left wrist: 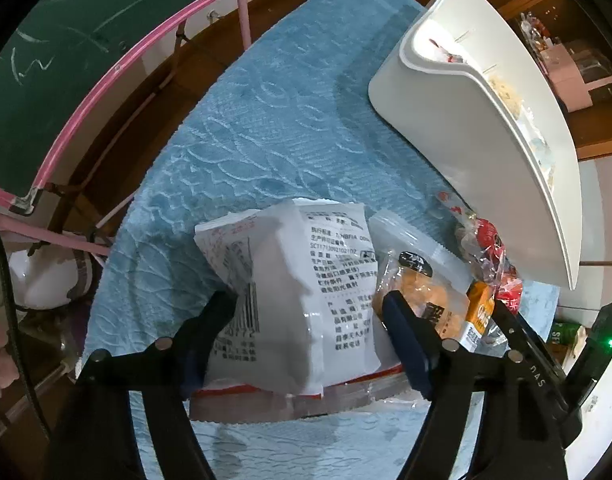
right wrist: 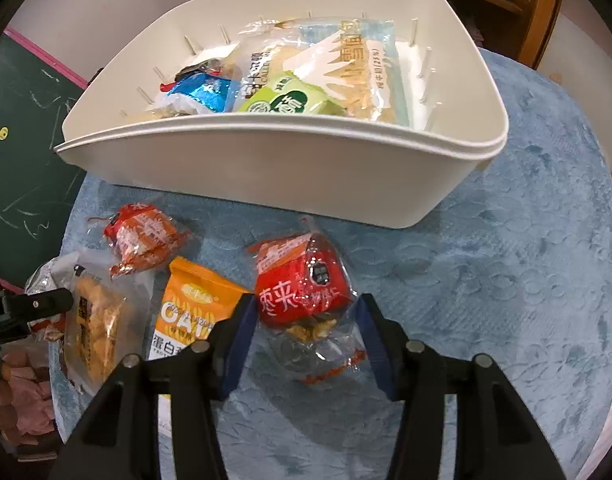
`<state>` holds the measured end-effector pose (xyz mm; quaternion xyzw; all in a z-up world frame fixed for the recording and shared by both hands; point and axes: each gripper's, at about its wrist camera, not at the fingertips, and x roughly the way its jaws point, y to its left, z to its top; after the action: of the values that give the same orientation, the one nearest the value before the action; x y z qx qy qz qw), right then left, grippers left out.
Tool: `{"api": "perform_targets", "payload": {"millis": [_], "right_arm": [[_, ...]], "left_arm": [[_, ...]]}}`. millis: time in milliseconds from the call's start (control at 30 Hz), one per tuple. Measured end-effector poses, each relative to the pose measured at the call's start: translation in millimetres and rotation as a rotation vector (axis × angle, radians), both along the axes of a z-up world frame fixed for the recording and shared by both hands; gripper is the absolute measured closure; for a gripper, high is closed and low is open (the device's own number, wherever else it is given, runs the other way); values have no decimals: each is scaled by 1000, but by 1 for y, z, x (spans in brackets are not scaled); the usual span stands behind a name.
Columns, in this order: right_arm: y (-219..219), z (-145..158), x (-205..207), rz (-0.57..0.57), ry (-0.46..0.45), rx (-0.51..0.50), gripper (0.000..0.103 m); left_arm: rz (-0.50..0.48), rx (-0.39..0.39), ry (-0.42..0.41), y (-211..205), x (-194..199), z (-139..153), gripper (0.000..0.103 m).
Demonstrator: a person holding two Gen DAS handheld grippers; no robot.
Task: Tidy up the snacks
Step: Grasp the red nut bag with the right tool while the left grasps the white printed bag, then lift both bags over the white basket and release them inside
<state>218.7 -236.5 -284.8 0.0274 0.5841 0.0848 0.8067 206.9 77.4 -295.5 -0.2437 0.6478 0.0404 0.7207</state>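
My left claw [left wrist: 310,320] is clamped on a white snack packet [left wrist: 289,300] with black printed text, its fingers pressing the packet's two sides, and the packet rides above the blue towel [left wrist: 265,140] covering the table. My right claw [right wrist: 301,320] stands apart, its blue pads on either side of a red wrapped snack [right wrist: 301,292] that lies on the towel; I cannot tell whether either pad touches the wrapper.

Taking the white bin [right wrist: 265,172] as the landmark: the red snack lies just in front of its near wall. To that snack's left, further from the bin, sits an orange oat packet [right wrist: 185,312], partly hidden behind my right claw's left finger. Left of that lies a clear bag of golden pastries [right wrist: 93,328], and between that bag and the bin is a small orange-red wrapped snack [right wrist: 145,240].

Inside the bin are several packets, among them a blue foil one [right wrist: 201,92], a green one [right wrist: 281,100] and a large clear bag with a pale blue label [right wrist: 346,60].
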Motion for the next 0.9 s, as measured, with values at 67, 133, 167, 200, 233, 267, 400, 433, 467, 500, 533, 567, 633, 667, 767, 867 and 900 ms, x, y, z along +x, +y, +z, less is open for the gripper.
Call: {"api": "perform_targets", "payload": {"millis": [67,133,167,200,233,267,400,433,467,500,533,567,633,667,767,867,900], "right_arm": [[1,2,-3,-2,1,2,55],[0,4,-6,-9,3,10,55],[-1,5,-8,-13,4,13,55],[-1,6,-11,-16,5,16,55],[-2,8,-14,-16,6,16,56],[-3,10,-17,-17,5,16,56],[-3,23,-36,-6,-17,19,56],[-4,26,-41,-4,-23,19,56],[-4,31,-45,-3,-30,20,56],[-4,35,-51,-1,-37,23,56],[-5,39,-55,0,-43,25,56],[-7,44,-60,0,-51,27,56],[-8,54,-67,-2,-73,31,56],[-8,59,-71,-5,-84,35,56],[-15,75,-83,-11,-121,52,55],[-16,94,-89,-13,-165,58,55],[-15,98,-89,-12,-174,62,55]], "left_arm": [[-20,28,-8,-3,0,4,31],[-33,54,-19,-6,-1,10,33],[-40,60,-25,-7,-2,13,35],[-43,63,-30,-8,-2,16,36],[-44,66,-36,-8,-4,19,36],[-45,68,-42,-6,-6,21,36],[-61,87,-81,-8,-15,42,36],[-66,92,-89,-9,-18,46,36],[-72,96,-100,-10,-21,51,36],[-79,100,-114,-11,-24,59,36],[-83,102,-126,-11,-25,64,36],[-89,102,-139,-11,-28,70,36],[-101,101,-168,-15,-34,84,37],[-107,99,-182,-17,-37,90,37],[-132,94,-234,-25,-43,112,37],[-157,98,-286,-34,-46,136,37],[-167,92,-309,-38,-46,146,37]]}}
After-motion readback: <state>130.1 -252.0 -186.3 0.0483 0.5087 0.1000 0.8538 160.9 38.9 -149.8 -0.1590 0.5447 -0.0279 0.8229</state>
